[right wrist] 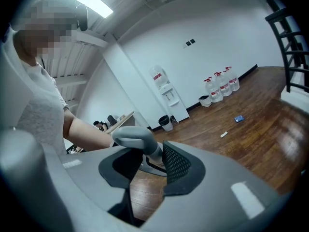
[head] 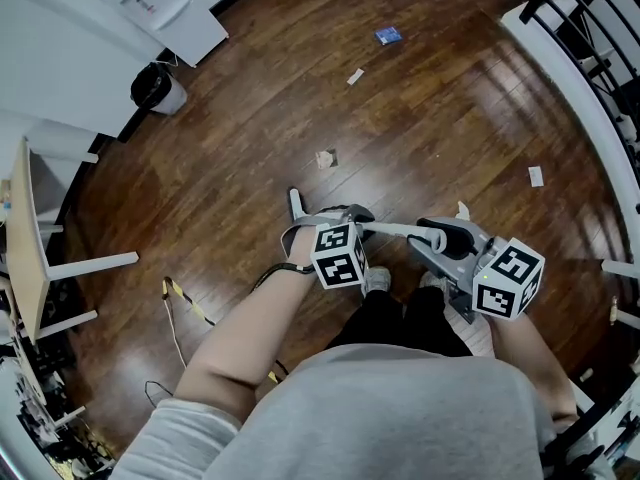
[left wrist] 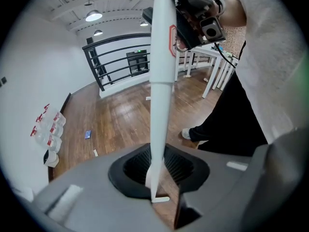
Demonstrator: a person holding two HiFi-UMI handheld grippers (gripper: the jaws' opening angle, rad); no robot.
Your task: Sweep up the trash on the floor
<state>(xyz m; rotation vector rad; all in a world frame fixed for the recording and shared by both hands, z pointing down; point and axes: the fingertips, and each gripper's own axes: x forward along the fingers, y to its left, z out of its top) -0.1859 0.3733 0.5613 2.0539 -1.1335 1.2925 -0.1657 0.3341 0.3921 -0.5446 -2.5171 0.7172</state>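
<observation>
Trash dots the wooden floor (head: pixel 240 158): a crumpled scrap (head: pixel 325 159) nearest the feet, a white scrap (head: pixel 536 176) by the railing edge, a strip (head: pixel 355 76) and a blue packet (head: pixel 388 36) toward the far wall. Here the left gripper (left wrist: pixel 159 170) pinches a white shaft (left wrist: pixel 161 81), likely the broom's, and the right gripper (right wrist: pixel 145 161) clamps its grey grip (right wrist: pixel 135 138). Keep both holds firm and begin at the nearest scrap with short inward strokes

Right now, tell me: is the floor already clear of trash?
No, a blue wrapper and several paper scraps lie scattered on the wooden floor in the head view.
</observation>
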